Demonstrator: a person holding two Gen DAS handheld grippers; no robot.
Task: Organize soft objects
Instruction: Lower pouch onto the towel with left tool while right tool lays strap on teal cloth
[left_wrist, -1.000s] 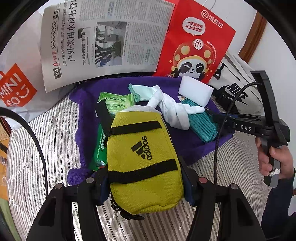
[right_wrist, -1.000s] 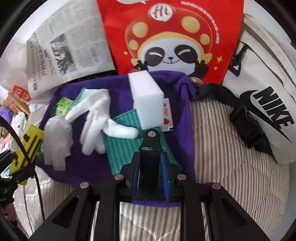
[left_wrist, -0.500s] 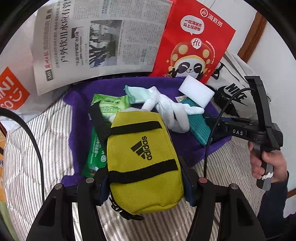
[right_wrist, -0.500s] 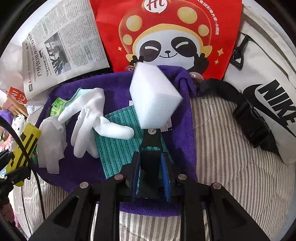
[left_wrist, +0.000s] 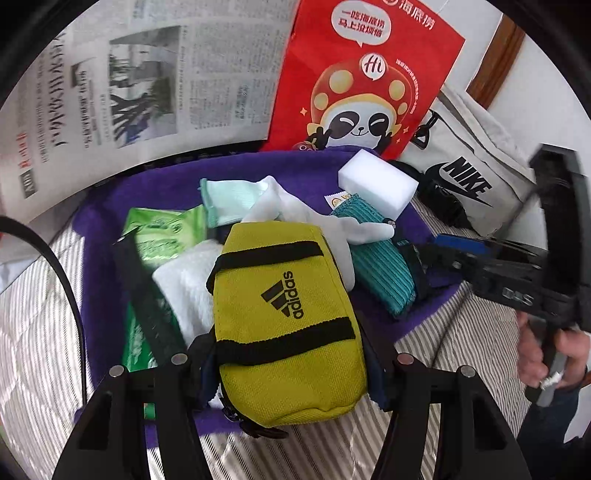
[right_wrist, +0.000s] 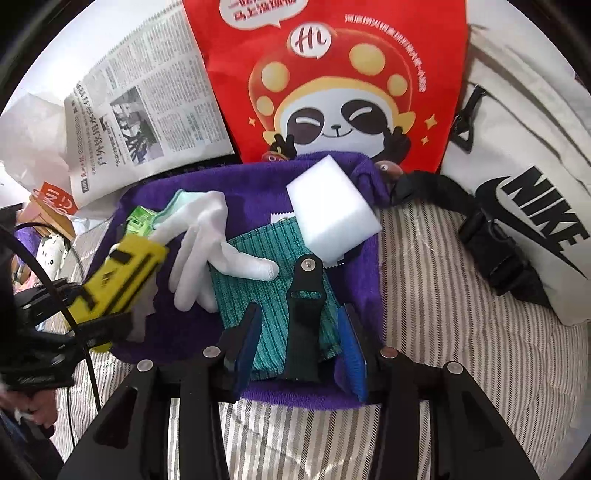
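The yellow Adidas pouch (left_wrist: 286, 325) sits clamped between the pads of the left gripper (left_wrist: 291, 365), hanging over the near edge of the purple towel (left_wrist: 110, 295), farther over the towel than a second ago, when it hung nearer the striped bedcover (left_wrist: 461, 332). In the right wrist view the pouch (right_wrist: 122, 273) appears blurred at the left.

The right gripper (right_wrist: 299, 343) had its jaws pinched together on a black tab (right_wrist: 304, 295) a second ago; now they are opening, blue pads apart on either side of the tab, not pressing it. The tab lies on the teal ribbed pouch (right_wrist: 266, 295).

The white sponge block (right_wrist: 332, 210) has tipped from upright to resting at the towel's far right corner, touching the teal pouch. A white glove (right_wrist: 210, 240) lies across the teal pouch's left side, with a green wipes pack (left_wrist: 162, 232) beyond it.

Behind the towel stand a newspaper (left_wrist: 147, 81), a red panda bag (right_wrist: 332, 92) and a white Nike bag (right_wrist: 535, 203).
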